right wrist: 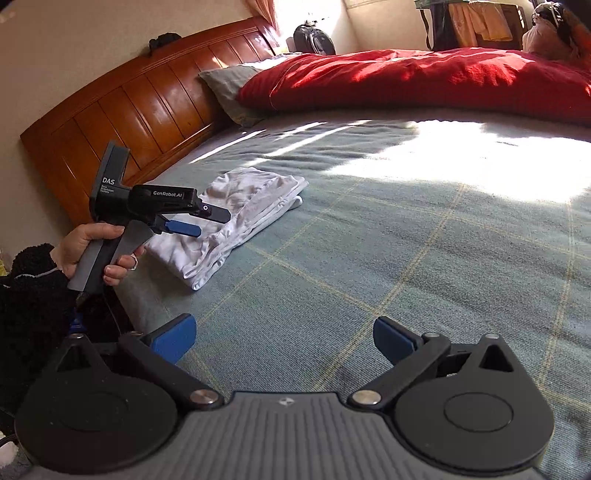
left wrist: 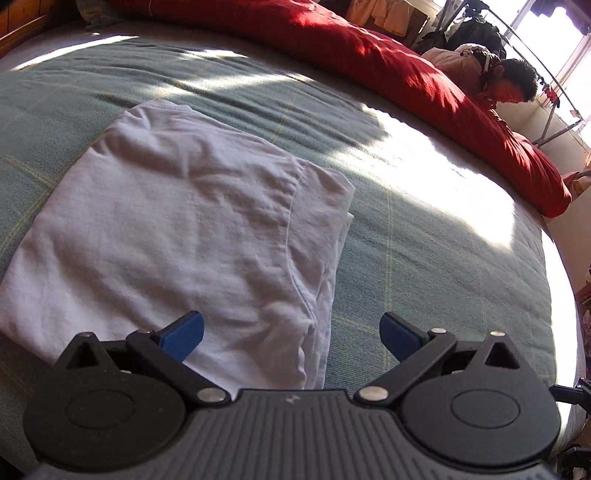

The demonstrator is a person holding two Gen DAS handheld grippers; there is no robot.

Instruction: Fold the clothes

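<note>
A white T-shirt (left wrist: 177, 229) lies folded into a flat rectangle on the green checked bedspread (left wrist: 424, 258). My left gripper (left wrist: 291, 334) hovers open just above the shirt's near edge, its left blue pad (left wrist: 184, 334) over the cloth and nothing between the fingers. From the right wrist view the same folded shirt (right wrist: 236, 218) lies at mid-left, with the left gripper (right wrist: 207, 221) held by a hand (right wrist: 92, 247) above its near end. My right gripper (right wrist: 284, 338) stands open over bare bedspread (right wrist: 369, 258), well to the right of the shirt.
A rolled red duvet (left wrist: 388, 74) runs along the far side of the bed, also seen as the red duvet (right wrist: 406, 77). A wooden headboard (right wrist: 129, 107) and grey pillow (right wrist: 229, 88) stand at left. A second person (left wrist: 495, 81) bends down beyond the duvet. A clothes rack (left wrist: 476, 26) stands behind.
</note>
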